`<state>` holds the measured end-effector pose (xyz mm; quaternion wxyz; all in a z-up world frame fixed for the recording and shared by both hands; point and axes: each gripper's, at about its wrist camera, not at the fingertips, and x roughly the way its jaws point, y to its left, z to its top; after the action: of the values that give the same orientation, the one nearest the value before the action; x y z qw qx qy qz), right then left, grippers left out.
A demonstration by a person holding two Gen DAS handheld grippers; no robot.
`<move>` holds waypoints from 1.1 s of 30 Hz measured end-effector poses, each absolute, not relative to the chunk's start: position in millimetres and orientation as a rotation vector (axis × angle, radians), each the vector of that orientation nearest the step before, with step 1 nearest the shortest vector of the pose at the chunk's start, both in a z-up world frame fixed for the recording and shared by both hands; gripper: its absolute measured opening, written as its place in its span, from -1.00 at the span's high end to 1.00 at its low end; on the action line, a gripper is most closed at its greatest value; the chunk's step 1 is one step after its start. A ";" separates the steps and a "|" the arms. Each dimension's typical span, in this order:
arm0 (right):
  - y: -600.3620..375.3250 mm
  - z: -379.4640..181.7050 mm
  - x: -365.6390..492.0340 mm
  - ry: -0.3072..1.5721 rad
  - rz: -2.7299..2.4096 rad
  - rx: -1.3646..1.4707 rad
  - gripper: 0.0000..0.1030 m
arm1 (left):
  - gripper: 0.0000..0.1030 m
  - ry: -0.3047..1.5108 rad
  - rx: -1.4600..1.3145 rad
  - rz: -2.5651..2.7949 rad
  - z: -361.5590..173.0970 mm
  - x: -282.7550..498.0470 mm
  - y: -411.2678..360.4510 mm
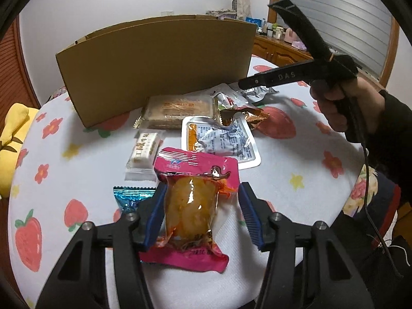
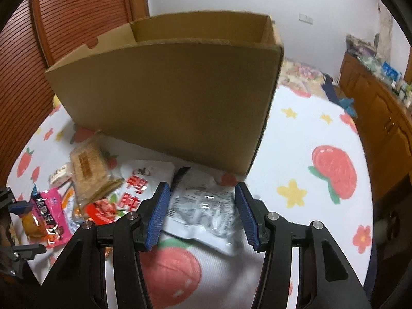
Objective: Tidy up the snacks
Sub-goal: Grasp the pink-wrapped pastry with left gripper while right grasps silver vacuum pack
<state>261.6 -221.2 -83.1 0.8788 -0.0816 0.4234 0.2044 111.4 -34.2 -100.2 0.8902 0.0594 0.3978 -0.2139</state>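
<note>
The left tool straddles a pink snack packet lying on the strawberry-print surface; its left pad touches the wrapper while the right pad stands clear, so the fingers are spread, not pinching. Beyond it lie a white candy, a wafer pack and a cardboard box. The right tool, fingers also spread, hovers over a silver pouch near the box's corner.
</note>
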 end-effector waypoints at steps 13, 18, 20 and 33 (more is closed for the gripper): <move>-227.2 -83.4 216.1 0.932 0.525 -0.230 -0.09 | -0.10 0.870 0.110 -0.409 -112.2 119.3 -29.1; -220.3 -87.3 214.0 0.914 0.497 -0.306 -0.20 | 0.01 0.855 0.102 -0.405 -112.0 118.4 -28.6; -217.8 -89.2 216.8 0.914 0.498 -0.320 -0.23 | 0.13 0.854 0.101 -0.402 -111.6 117.8 -27.6; -214.2 -99.9 234.2 0.950 0.531 -0.347 -0.43 | 0.24 0.850 0.064 -0.418 -110.5 112.0 -23.2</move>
<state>234.2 -214.2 -99.9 0.8413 -0.1640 0.4496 0.2514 112.0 -23.2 -110.5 0.8895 0.0306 0.4091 -0.2011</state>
